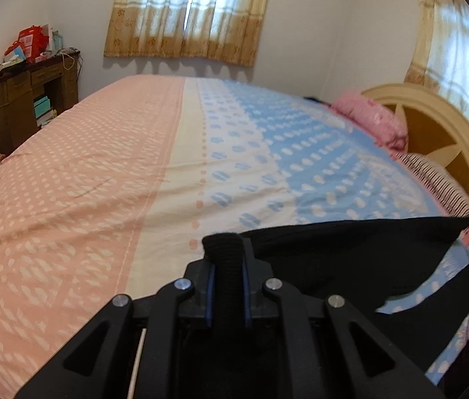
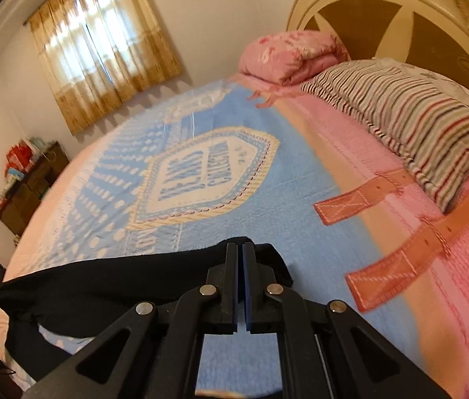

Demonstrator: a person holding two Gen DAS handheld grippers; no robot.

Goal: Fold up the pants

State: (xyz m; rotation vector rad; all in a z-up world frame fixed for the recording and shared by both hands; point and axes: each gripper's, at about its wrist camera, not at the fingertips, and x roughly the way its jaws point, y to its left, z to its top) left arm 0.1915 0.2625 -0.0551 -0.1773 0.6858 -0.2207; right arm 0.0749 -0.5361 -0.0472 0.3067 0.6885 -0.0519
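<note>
With my left tool (image 1: 228, 249) and right tool (image 2: 239, 252) each clamped on the black pants (image 1: 351, 252), stretched above the bed (image 1: 101, 183), folding has barely begun.

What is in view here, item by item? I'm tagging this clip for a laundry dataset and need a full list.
pants: one, black, stretched between both grippers above the bed's near edge
bedspread: one, pink, cream and blue patterned, covering the bed
striped pillow: one, at the headboard end
pink quilt: one, folded, beside the pillow
headboard: one, cream and brown
curtains: two sets, tan, at the windows
desk: one, brown, cluttered, far corner
left gripper: black, shut on the pants
right gripper: black, shut on the pants
</note>
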